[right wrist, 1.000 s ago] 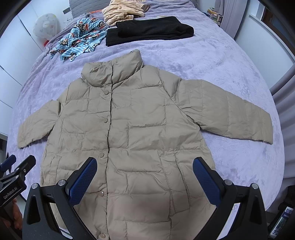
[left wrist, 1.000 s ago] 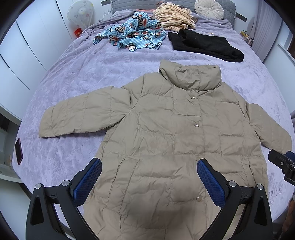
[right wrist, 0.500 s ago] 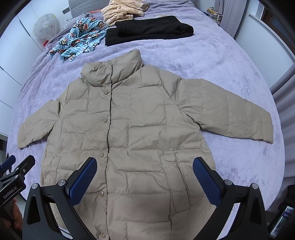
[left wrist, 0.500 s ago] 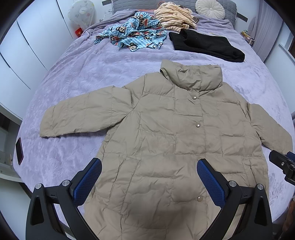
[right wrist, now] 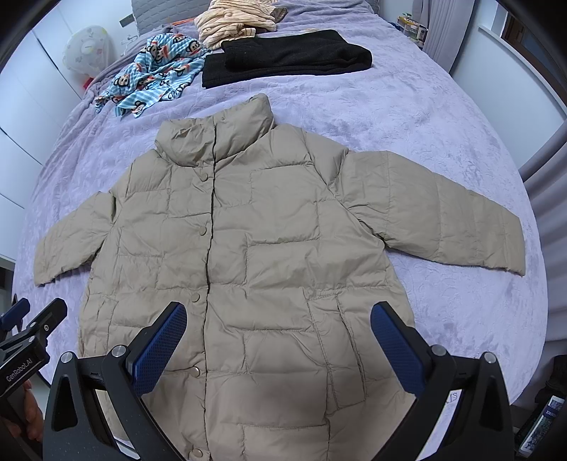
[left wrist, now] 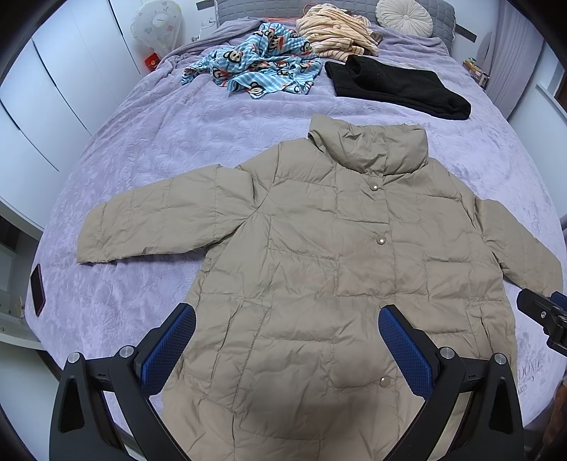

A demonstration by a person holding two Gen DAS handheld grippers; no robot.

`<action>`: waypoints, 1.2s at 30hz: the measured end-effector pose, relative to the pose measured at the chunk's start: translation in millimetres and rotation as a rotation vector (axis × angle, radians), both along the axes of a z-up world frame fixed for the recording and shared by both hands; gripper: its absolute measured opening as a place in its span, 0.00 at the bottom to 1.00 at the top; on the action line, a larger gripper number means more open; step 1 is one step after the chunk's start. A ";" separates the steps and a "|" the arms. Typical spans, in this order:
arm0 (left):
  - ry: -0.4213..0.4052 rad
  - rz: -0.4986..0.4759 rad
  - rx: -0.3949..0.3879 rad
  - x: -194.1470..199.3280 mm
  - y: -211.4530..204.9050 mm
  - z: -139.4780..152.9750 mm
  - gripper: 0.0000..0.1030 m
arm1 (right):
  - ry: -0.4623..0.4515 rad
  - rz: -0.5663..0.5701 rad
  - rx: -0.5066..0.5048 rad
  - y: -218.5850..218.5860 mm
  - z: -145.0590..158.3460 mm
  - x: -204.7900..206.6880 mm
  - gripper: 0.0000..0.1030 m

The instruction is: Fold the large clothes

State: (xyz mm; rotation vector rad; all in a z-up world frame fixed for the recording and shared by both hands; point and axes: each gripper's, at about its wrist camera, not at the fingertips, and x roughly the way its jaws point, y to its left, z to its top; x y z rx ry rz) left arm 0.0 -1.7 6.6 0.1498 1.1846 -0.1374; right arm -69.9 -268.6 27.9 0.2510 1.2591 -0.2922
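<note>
A beige quilted puffer jacket lies flat and face up on the purple bedspread, snapped shut, collar at the far end, both sleeves spread out to the sides. It also shows in the right wrist view. My left gripper is open and empty, held above the jacket's lower left part. My right gripper is open and empty above the jacket's lower front. Each gripper shows at the edge of the other's view, the right gripper and the left gripper.
At the head of the bed lie a blue monkey-print garment, a striped cream garment and a folded black garment. A dark phone lies at the left bed edge. White wardrobe doors stand left.
Both grippers have stayed open and nearly still. The left wrist view has shifted very slightly; the jacket has not moved.
</note>
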 end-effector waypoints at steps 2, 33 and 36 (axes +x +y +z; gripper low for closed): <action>0.000 0.000 0.000 -0.3 0.7 -0.1 1.00 | -0.001 0.001 -0.001 -0.6 -0.1 -0.2 1.00; 0.105 0.059 -0.086 12.6 55.0 -26.7 1.00 | -0.057 0.028 0.048 19.1 -2.9 0.1 1.00; 0.149 0.076 -0.129 22.9 86.0 -43.5 1.00 | -0.090 0.033 0.064 33.1 -4.6 2.0 1.00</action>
